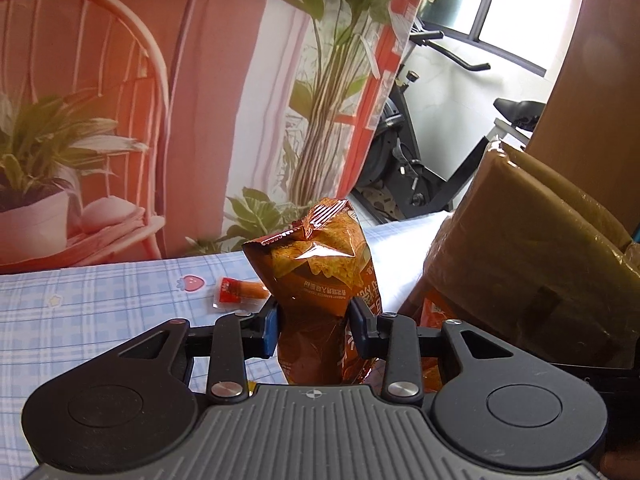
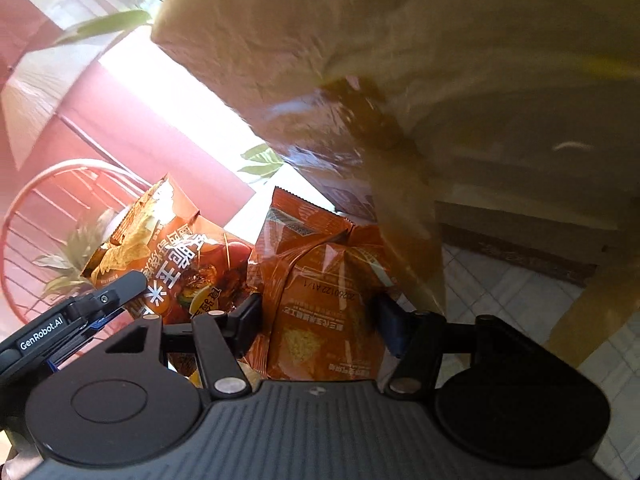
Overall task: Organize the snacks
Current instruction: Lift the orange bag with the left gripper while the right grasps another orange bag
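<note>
The left gripper is held level, pinching a brown chip bag upright; the right gripper, tilted beside the cardboard box, clamps an orange snack packet.

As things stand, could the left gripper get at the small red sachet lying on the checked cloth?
Probably not: the left gripper has its jaws shut on an orange-brown snack bag, though the sachet lies uncovered.

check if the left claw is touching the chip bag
Touching. The left wrist view shows the left claw with both blue pads pressed into the chip bag, whose foil is pinched narrow between them.
</note>
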